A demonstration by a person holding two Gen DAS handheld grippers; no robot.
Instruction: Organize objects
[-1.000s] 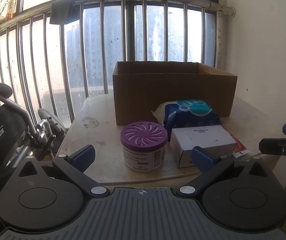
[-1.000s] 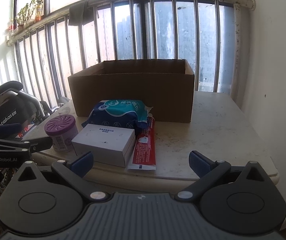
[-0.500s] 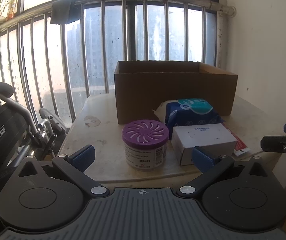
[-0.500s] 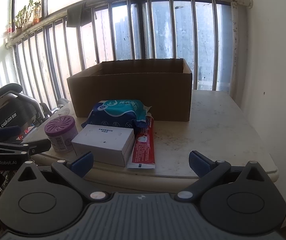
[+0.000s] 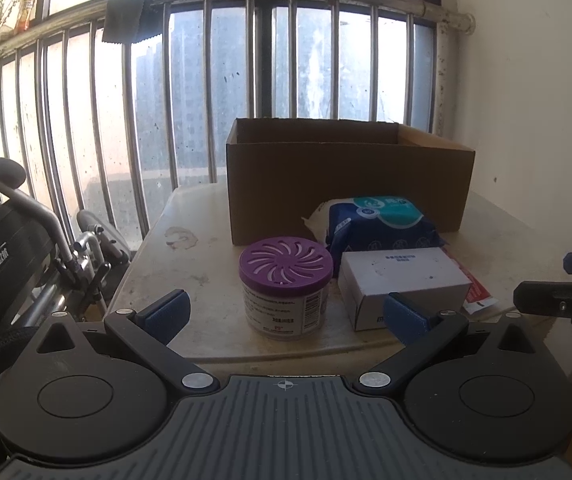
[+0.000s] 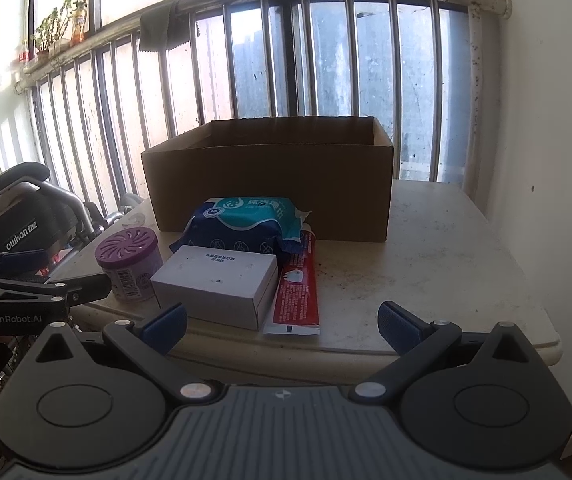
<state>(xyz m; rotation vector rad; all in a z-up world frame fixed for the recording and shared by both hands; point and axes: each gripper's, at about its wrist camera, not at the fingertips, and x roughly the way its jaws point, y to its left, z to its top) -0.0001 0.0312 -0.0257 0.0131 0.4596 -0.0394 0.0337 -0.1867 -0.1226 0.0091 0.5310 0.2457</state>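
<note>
With both grippers, left gripper (image 5: 286,314) and right gripper (image 6: 282,326), spread wide and empty, likely light rigid purple-lidded jar (image 5: 286,288) on table (image 5: 190,264) before cardboard box (image 5: 345,184), best pinched across its sides.

A cardboard box (image 5: 349,184) is set at the back of the counter (image 5: 190,280). A wipes pack (image 5: 381,224) is placed just before it. Before the pack a carton (image 5: 401,280) is laid, with a jar (image 5: 286,288) to its left and a tube (image 6: 297,284) to its right.
</note>
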